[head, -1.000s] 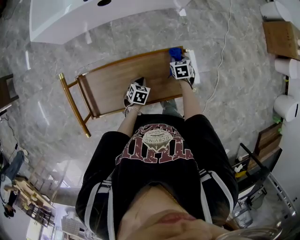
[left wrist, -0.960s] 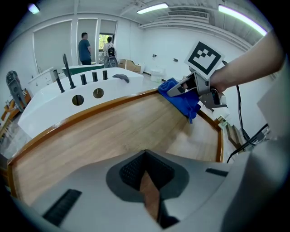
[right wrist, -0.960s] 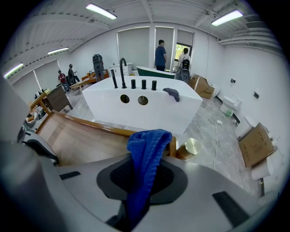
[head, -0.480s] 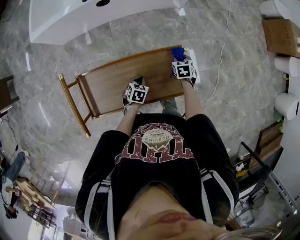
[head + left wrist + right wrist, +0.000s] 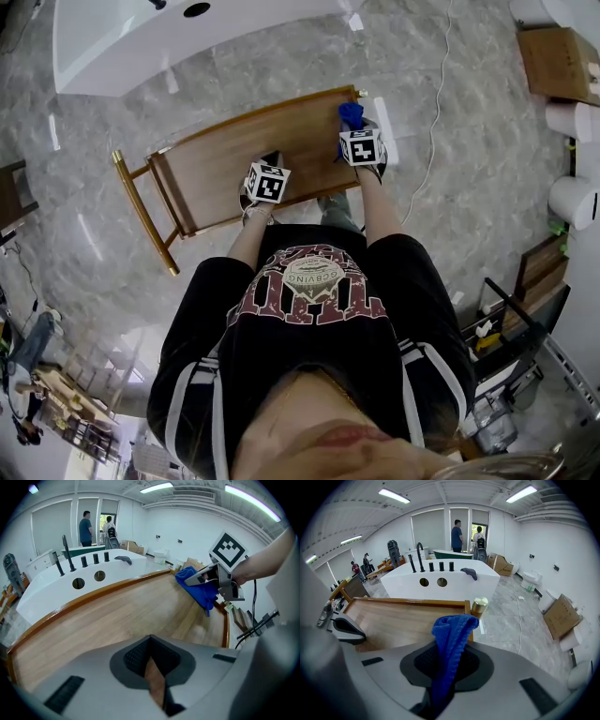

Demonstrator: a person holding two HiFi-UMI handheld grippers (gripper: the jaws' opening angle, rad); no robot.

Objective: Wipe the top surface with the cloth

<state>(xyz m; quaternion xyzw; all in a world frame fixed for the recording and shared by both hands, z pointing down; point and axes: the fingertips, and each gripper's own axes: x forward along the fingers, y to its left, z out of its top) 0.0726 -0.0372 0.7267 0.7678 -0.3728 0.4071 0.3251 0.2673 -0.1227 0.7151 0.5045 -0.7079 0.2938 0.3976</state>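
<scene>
The right tongs (image 5: 449, 665) are clenched on a blue cloth (image 5: 452, 634), whose folded end sticks out past the tips. They hold it at the far right corner of the wooden surface (image 5: 225, 164), just beside a brass-capped corner post (image 5: 479, 606). In the left gripper view the cloth hangs down to the wood; whether it presses on it I cannot tell. The left tongs (image 5: 152, 667) are drawn together with nothing between them, low over the near edge of the surface towards its middle, well apart from the cloth. Beyond the surface stands a white fixture with black taps (image 5: 440, 585), on a grey marbled floor (image 5: 469, 169).
</scene>
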